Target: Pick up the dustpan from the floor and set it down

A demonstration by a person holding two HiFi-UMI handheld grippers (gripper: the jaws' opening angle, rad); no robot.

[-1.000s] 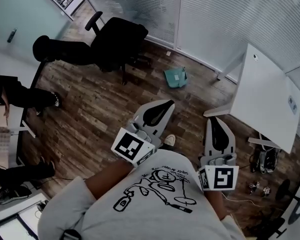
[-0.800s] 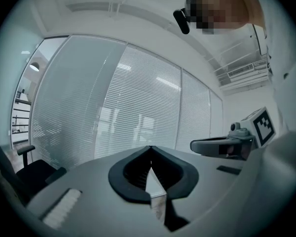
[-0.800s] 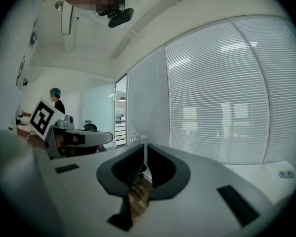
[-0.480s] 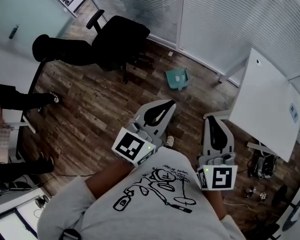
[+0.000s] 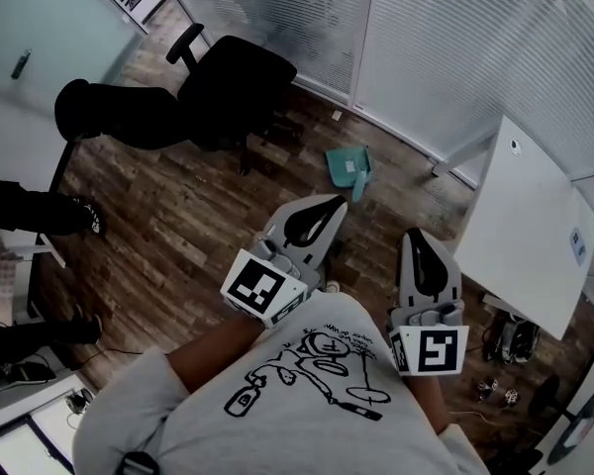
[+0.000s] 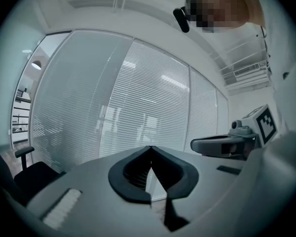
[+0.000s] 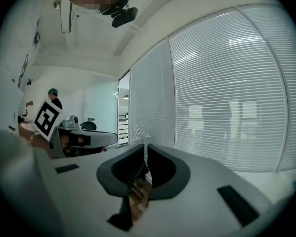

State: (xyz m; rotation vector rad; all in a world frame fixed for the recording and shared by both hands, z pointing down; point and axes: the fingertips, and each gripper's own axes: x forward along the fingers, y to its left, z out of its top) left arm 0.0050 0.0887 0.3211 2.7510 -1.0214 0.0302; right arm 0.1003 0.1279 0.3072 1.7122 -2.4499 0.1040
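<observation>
— what's changed?
— looks like the person has stepped forward. the black chair (image 5: 233, 87) is still on the left, and the teal dustpan (image 5: 348, 171) has drawn nearer.
— the claws?
— left claw (image 5: 335, 207) is pinched together, empty. the dustpan lies on the floor (image 5: 178, 216) just ahead of it, untouched; i can't quite tell how its handle points. right claw (image 5: 417, 236) is closed on nothing too. one must open before any pickup.
</observation>
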